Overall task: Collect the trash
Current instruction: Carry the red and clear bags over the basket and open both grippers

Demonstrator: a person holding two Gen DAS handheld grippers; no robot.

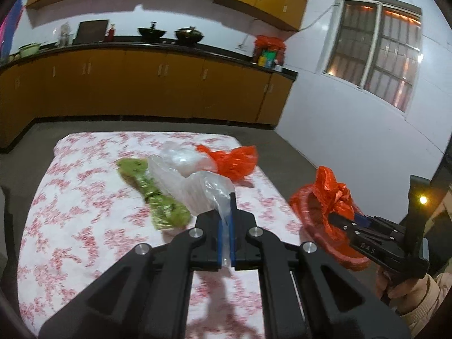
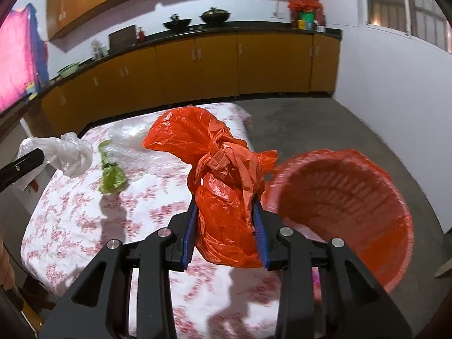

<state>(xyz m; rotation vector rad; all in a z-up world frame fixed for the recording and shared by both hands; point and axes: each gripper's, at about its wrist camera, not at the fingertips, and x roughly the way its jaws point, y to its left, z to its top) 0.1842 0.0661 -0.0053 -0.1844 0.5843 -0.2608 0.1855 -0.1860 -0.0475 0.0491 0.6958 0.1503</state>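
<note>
Carrying both bags clear of the tabletop (image 2: pixel 70 226): the right tool (image 2: pixel 226 212) pinches a knotted orange bag (image 2: pixel 223 186) just left of the red bin (image 2: pixel 395 226); the left tool (image 1: pixel 225 226), pressed together, pinches a clear bag (image 1: pixel 203 189). Release only once squarely over the rim. The bin appears empty. A green wrapper (image 1: pixel 158 195) remains.

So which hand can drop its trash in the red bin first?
Right. The right tool holds the knotted orange bag beside the red bin. The left tool, pinching a clear bag, is farther away.
</note>
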